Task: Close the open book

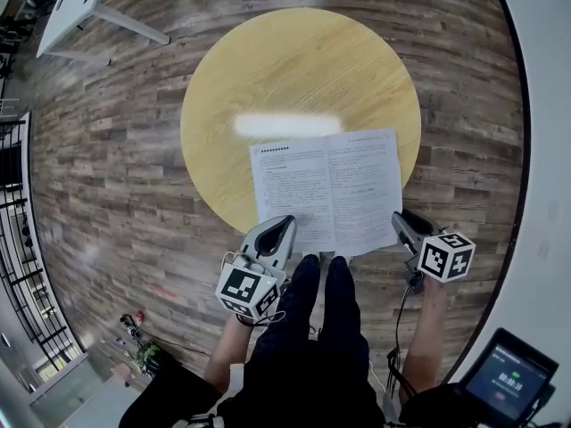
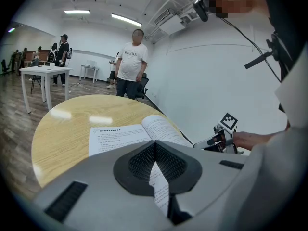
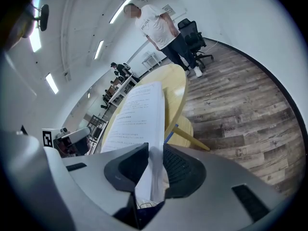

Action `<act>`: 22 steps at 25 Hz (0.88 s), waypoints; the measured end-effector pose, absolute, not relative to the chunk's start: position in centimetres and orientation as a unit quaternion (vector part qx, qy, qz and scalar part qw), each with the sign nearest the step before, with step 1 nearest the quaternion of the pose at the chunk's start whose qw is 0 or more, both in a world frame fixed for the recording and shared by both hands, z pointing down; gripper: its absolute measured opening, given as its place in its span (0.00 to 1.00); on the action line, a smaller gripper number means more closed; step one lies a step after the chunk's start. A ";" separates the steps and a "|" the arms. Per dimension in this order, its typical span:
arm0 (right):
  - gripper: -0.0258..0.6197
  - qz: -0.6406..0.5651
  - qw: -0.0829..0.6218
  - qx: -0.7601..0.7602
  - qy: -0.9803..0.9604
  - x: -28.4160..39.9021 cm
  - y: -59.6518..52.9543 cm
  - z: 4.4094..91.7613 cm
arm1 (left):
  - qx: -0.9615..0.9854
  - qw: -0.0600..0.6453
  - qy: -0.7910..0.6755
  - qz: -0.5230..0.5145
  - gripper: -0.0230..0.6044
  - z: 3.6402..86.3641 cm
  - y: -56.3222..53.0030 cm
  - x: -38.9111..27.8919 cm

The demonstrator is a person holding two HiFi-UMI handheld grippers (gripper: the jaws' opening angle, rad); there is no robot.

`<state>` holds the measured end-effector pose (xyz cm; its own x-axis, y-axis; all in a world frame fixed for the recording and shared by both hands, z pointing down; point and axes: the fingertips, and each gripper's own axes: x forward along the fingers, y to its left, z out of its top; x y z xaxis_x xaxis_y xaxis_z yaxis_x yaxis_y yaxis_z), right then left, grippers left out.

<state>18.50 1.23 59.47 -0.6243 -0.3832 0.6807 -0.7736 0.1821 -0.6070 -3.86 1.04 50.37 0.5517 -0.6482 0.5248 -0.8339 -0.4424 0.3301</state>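
An open book of white printed pages lies at the near edge of the round yellow table. My left gripper sits at the left page's near edge, shut on a thin leaf of paper that runs between its pads. My right gripper is at the near right corner, shut on a sheaf of right-hand pages, which rise slightly off the table. In the left gripper view the book lies flat ahead and the right gripper shows beyond it. The right gripper view shows the book running away along the table.
My legs stand against the table's near edge. A white table stands far left, a railing along the left. A person stands beyond the round table, near an office chair. A screen device is at bottom right.
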 end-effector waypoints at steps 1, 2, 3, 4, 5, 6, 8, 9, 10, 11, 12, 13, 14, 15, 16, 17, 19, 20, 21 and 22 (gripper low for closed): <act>0.19 0.507 0.190 0.387 -0.746 18.5 1.2 59.4 | 0.833 0.285 -0.445 0.163 0.03 50.4 1.0 -3.8; 0.18 0.507 0.189 0.386 -0.747 18.5 1.3 59.3 | 0.833 0.284 -0.445 0.163 0.03 50.4 1.0 -3.8; 0.17 0.506 0.188 0.384 -0.749 18.4 1.3 59.2 | 0.834 0.284 -0.445 0.163 0.03 50.4 1.1 -3.8; 0.17 0.505 0.187 0.383 -0.750 18.4 1.3 59.1 | 0.834 0.284 -0.445 0.163 0.03 50.4 1.1 -3.7; 0.16 0.505 0.186 0.381 -0.752 18.3 1.3 59.0 | 0.834 0.283 -0.445 0.163 0.03 50.4 1.1 -3.7; 0.15 0.505 0.184 0.380 -0.753 18.2 1.3 58.9 | 0.834 0.283 -0.445 0.163 0.03 50.4 1.1 -3.7; 0.13 0.506 0.182 0.375 -0.756 18.0 1.3 58.7 | 0.834 0.282 -0.446 0.163 0.03 50.3 1.1 -3.7; 0.13 0.506 0.181 0.372 -0.757 17.9 1.3 58.6 | 0.833 0.282 -0.447 0.163 0.03 50.3 1.1 -3.7; 0.12 0.506 0.181 0.370 -0.758 17.7 1.2 58.5 | 0.833 0.281 -0.447 0.163 0.03 50.3 1.1 -3.7; 0.12 0.505 0.180 0.369 -0.759 17.7 1.2 58.5 | 0.833 0.281 -0.448 0.163 0.03 50.3 1.1 -3.7; 0.11 0.504 0.179 0.369 -0.760 17.7 1.1 58.4 | 0.833 0.280 -0.448 0.163 0.03 50.3 1.1 -3.7; 0.09 0.504 0.176 0.371 -0.760 17.7 1.0 58.3 | 0.833 0.280 -0.449 0.162 0.03 50.3 1.1 -3.7; 0.08 0.503 0.174 0.373 -0.760 17.9 1.0 58.2 | 0.833 0.279 -0.449 0.162 0.03 50.3 1.1 -3.6; 0.07 0.502 0.171 0.374 -0.761 18.0 0.9 58.1 | 0.833 0.278 -0.449 0.162 0.03 50.3 1.1 -3.6; 0.06 0.501 0.169 0.375 -0.762 18.0 0.9 58.0 | 0.833 0.278 -0.450 0.161 0.03 50.3 1.1 -3.6; 0.06 0.500 0.167 0.375 -0.762 18.1 0.9 57.9 | 0.833 0.277 -0.451 0.160 0.03 50.2 1.1 -3.7; 0.05 0.499 0.162 0.378 -0.763 18.2 1.0 57.6 | 0.833 0.274 -0.455 0.158 0.03 50.1 1.1 -3.9; 0.05 0.498 0.160 0.380 -0.763 18.2 1.0 57.3 | 0.832 0.272 -0.456 0.157 0.03 49.9 1.2 -4.0; 0.05 0.498 0.158 0.381 -0.763 18.2 1.1 57.1 | 0.832 0.271 -0.458 0.156 0.03 49.7 1.2 -4.2; 0.05 0.497 0.157 0.382 -0.763 18.3 1.2 56.9 | 0.832 0.270 -0.459 0.155 0.03 49.6 1.2 -4.2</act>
<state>18.32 1.16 56.90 -0.6584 -0.4264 0.6202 -0.7395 0.2132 -0.6385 -4.23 1.17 49.63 0.5308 -0.6800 0.5059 -0.8475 -0.4326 0.3076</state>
